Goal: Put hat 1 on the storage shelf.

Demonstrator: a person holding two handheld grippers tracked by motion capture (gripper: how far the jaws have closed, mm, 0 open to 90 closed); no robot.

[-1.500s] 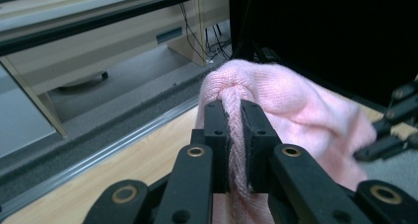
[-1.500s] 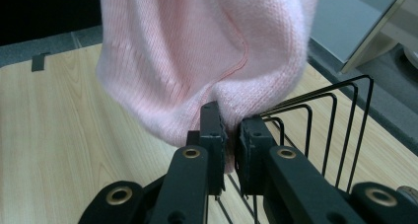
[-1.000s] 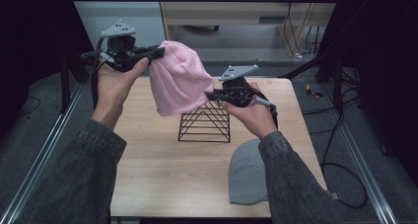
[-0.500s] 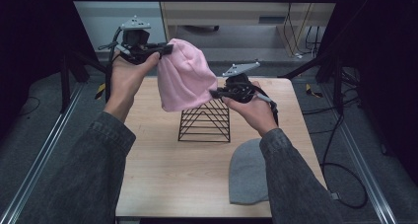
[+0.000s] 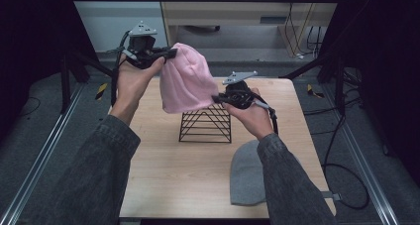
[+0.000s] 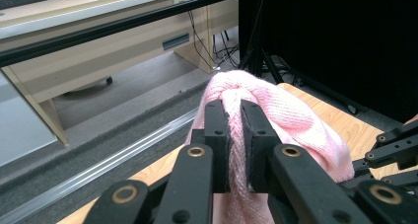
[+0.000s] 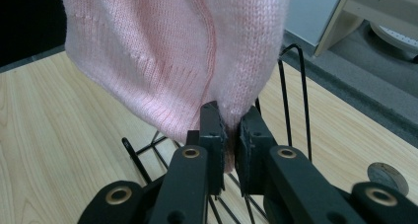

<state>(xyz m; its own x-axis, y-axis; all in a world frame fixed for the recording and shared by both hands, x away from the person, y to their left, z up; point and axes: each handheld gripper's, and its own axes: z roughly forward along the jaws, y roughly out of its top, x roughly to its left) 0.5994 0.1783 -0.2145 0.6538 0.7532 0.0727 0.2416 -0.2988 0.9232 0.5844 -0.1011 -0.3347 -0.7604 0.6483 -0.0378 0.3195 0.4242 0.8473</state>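
Pink knit hat held aloft over black wire rack; left claw clamped on crown, right claw clamped on hem; grey hat on bench, near right

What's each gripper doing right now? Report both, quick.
Left gripper: shut on the pink hat, pinching its top.
Right gripper: shut on the pink hat, pinching its lower edge above the wire rack.
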